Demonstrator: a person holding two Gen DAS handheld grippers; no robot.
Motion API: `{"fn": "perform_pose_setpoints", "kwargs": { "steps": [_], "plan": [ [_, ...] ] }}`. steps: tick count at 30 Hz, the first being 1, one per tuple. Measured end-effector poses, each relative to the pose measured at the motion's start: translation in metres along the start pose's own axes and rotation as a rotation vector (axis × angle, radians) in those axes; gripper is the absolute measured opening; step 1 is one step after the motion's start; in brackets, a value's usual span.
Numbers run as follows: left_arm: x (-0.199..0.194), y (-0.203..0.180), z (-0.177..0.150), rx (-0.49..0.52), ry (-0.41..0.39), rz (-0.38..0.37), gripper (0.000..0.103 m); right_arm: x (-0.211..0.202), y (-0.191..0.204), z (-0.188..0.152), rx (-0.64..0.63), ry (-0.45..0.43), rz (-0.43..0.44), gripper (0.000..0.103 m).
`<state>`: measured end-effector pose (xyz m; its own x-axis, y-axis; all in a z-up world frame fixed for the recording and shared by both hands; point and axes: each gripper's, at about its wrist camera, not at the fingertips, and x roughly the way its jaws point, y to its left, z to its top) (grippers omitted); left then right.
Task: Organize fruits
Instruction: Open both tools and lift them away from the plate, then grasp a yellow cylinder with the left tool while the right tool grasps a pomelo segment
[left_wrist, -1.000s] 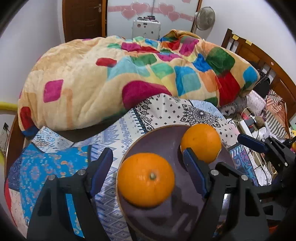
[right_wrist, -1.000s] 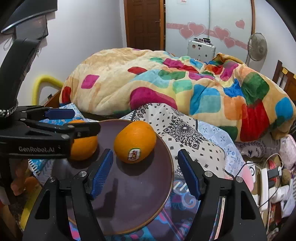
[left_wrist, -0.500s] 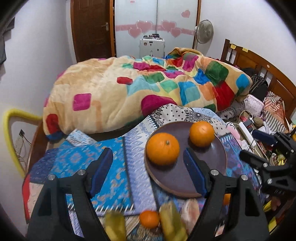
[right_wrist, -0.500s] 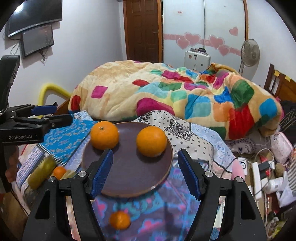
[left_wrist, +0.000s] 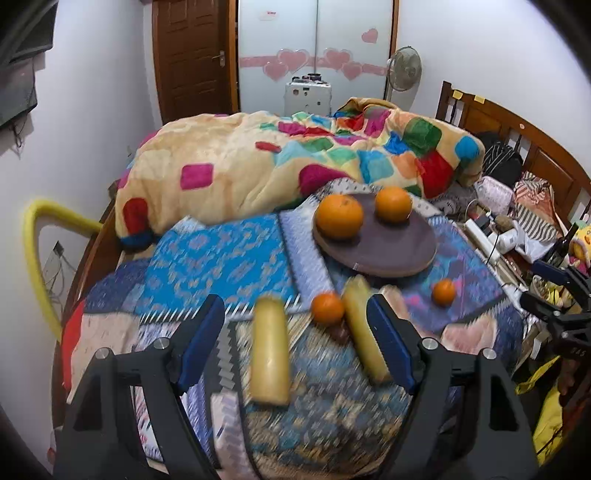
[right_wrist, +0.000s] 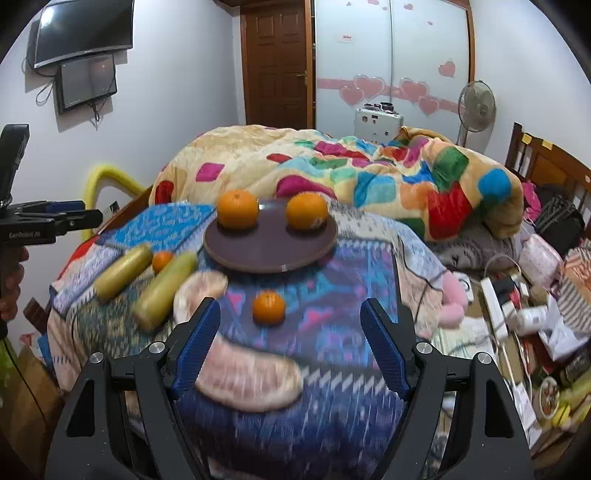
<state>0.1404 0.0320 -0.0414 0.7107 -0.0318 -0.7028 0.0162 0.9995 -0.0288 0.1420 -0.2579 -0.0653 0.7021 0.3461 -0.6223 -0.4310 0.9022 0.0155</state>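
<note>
A dark round plate (left_wrist: 388, 251) (right_wrist: 269, 251) lies on the patterned bedspread and holds two large oranges (left_wrist: 339, 216) (left_wrist: 393, 204), also seen in the right wrist view (right_wrist: 237, 208) (right_wrist: 306, 211). Off the plate lie two yellow elongated fruits (left_wrist: 269, 354) (left_wrist: 364, 328) with a small orange (left_wrist: 327, 308) between them, and another small orange (left_wrist: 443, 291) (right_wrist: 269, 307). My left gripper (left_wrist: 295, 343) is open and empty above the yellow fruits. My right gripper (right_wrist: 290, 341) is open and empty, just short of the lone small orange.
A bulky multicoloured quilt (left_wrist: 295, 162) fills the bed behind the plate. A yellow padded rail (left_wrist: 37, 251) stands at the left. Cluttered items, cables and a power strip (right_wrist: 495, 306) lie at the right by the wooden headboard (left_wrist: 517, 140).
Both grippers have pulled back and up from the plate, staying open. The two oranges stay on the plate, and the loose fruits in front have come into view.
</note>
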Motion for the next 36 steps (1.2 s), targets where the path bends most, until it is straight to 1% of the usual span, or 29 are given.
{"fn": "perform_pose_setpoints", "kwargs": {
  "steps": [6,12,14,18,20,22,25,26,28,31,34,36],
  "plan": [
    [0.009,0.023,-0.041,-0.019,0.046,0.051,0.079,-0.002,0.009,-0.036,-0.035,0.037,-0.051,0.076],
    [0.028,0.034,-0.068,-0.036,0.09,0.045,0.079,0.011,0.017,-0.06,-0.072,0.089,-0.071,0.077],
    [0.035,0.032,-0.076,-0.024,0.1,0.036,0.079,0.018,0.015,-0.064,-0.065,0.102,-0.078,0.077],
    [0.041,0.025,-0.083,0.022,0.095,0.055,0.079,0.032,0.001,-0.066,-0.012,0.125,-0.083,0.077],
    [0.045,0.024,-0.084,0.027,0.09,0.062,0.079,0.038,-0.008,-0.063,0.014,0.128,-0.067,0.077],
    [0.049,0.024,-0.085,0.026,0.086,0.053,0.078,0.043,-0.014,-0.057,0.028,0.126,-0.085,0.077],
    [0.056,0.024,-0.085,0.024,0.091,0.051,0.072,0.054,-0.02,-0.049,0.042,0.125,-0.114,0.077],
    [0.059,0.024,-0.085,0.022,0.094,0.05,0.069,0.06,-0.024,-0.045,0.052,0.132,-0.12,0.077],
    [0.061,0.024,-0.084,0.015,0.089,0.041,0.067,0.064,-0.026,-0.04,0.064,0.135,-0.127,0.077],
    [0.064,0.023,-0.082,0.019,0.079,0.038,0.064,0.057,-0.024,-0.037,0.082,0.112,-0.112,0.077],
    [0.066,0.022,-0.081,0.021,0.073,0.033,0.059,0.041,-0.015,-0.031,0.098,0.071,-0.068,0.077],
    [0.068,0.023,-0.08,0.008,0.075,0.015,0.047,0.038,-0.007,-0.026,0.099,0.054,-0.044,0.077]
  ]
}}
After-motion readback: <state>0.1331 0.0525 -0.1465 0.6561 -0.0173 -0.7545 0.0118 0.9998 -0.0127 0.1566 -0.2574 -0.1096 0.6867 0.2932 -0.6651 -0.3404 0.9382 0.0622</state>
